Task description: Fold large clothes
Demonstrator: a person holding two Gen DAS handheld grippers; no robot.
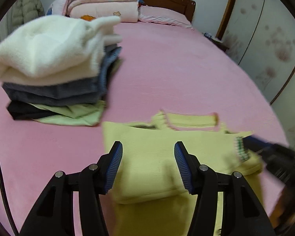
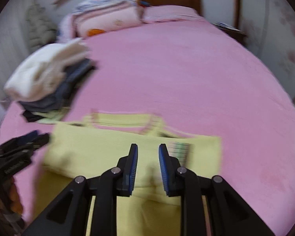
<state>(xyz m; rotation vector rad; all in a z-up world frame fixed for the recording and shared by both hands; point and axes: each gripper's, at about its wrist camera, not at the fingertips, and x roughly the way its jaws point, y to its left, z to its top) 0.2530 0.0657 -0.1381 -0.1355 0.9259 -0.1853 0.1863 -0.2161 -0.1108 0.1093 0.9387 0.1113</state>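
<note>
Bed (image 1: 177, 68) with a pink sheet fills both views, wooden headboard (image 1: 167, 0) at the far end. Folded quilts (image 1: 104, 2) and a pink pillow (image 1: 163, 16) lie far, against the headboard. Wardrobe doors (image 1: 265, 39) with a flower print stand on the right.

Stack of folded clothes (image 1: 49, 68) sits on the left side of the bed: fluffy white piece on top, grey-blue ones under it, black and light green at the bottom (blurred in the right wrist view).

Yellow garment (image 1: 157, 157) lies at the near edge of the bed, folded over, pink-trimmed collar toward the far side, a striped patch near its right end. It lies just right of the stack; contact can't be told.

Left tongs (image 1: 148, 165) spread wide above the yellow cloth, nothing between the pads. Right tongs (image 2: 148, 167) narrower but parted, also above the cloth, pinching nothing. Each pair shows at the edge of the other's view.
</note>
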